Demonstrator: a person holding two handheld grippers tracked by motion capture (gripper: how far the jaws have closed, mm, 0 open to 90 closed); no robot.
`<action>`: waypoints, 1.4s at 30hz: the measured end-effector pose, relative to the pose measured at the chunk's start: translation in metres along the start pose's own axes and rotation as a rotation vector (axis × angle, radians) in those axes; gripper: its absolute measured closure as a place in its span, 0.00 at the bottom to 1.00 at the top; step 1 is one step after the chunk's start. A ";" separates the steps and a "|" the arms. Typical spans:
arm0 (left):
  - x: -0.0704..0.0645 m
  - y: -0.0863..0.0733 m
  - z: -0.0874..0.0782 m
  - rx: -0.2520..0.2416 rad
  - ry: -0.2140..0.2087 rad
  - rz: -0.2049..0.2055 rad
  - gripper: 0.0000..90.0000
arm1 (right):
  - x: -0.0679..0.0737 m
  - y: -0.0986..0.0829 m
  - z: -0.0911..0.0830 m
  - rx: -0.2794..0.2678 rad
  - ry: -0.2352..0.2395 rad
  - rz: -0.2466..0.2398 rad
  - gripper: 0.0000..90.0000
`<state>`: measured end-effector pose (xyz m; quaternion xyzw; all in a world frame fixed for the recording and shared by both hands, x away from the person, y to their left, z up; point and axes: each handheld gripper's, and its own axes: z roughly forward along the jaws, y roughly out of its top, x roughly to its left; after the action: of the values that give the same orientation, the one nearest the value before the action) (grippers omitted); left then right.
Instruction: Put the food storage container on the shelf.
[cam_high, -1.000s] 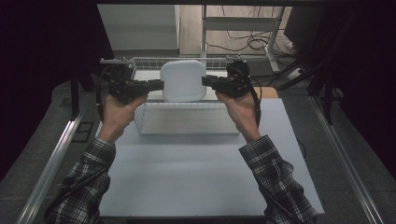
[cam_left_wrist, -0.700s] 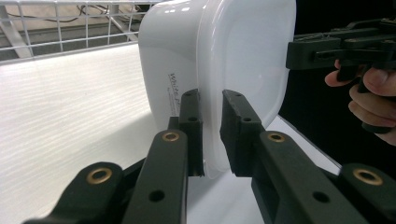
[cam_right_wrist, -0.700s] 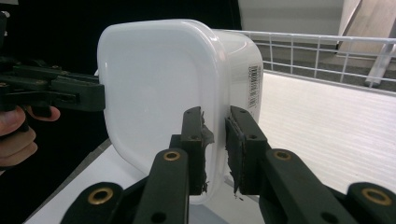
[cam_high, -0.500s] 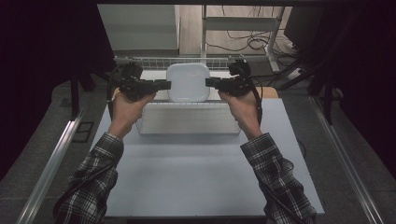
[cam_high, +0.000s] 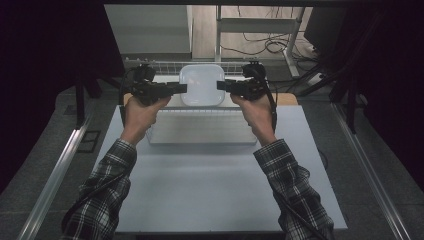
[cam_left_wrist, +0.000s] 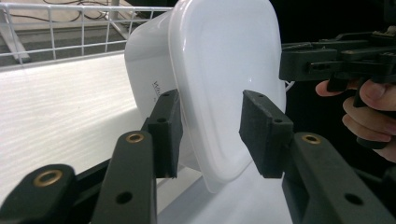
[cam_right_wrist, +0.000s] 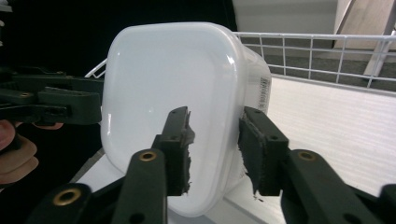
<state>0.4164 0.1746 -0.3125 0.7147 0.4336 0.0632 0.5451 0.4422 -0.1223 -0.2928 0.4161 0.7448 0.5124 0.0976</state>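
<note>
A white table (cam_high: 210, 190) bears a wire basket (cam_high: 165, 67) at its far edge; above the basket hangs a white lidded container (cam_high: 201, 85), between the two grippers; the left gripper (cam_high: 181, 88) pinches its left rim, jaws narrowed on it; the right gripper (cam_high: 221, 85) likewise grips the right rim.

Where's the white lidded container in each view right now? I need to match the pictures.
High view: white container, top centre, between both grippers.
Left gripper view: centre, rim between the jaws.
Right gripper view: centre-left, edge between the jaws.
Shared landmark: wire basket behind it.
</note>
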 end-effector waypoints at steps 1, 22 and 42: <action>0.000 0.001 0.001 0.001 0.006 0.003 0.64 | 0.000 0.001 0.001 0.001 -0.004 -0.003 0.68; 0.006 0.006 0.018 0.018 0.118 -0.004 0.52 | 0.000 0.007 0.019 0.016 -0.123 -0.079 0.54; 0.006 0.012 0.018 -0.046 0.160 0.049 0.23 | -0.007 0.011 0.026 -0.013 -0.133 -0.098 0.25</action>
<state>0.4370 0.1649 -0.3119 0.7052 0.4565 0.1432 0.5233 0.4675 -0.1081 -0.2977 0.4115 0.7527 0.4833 0.1744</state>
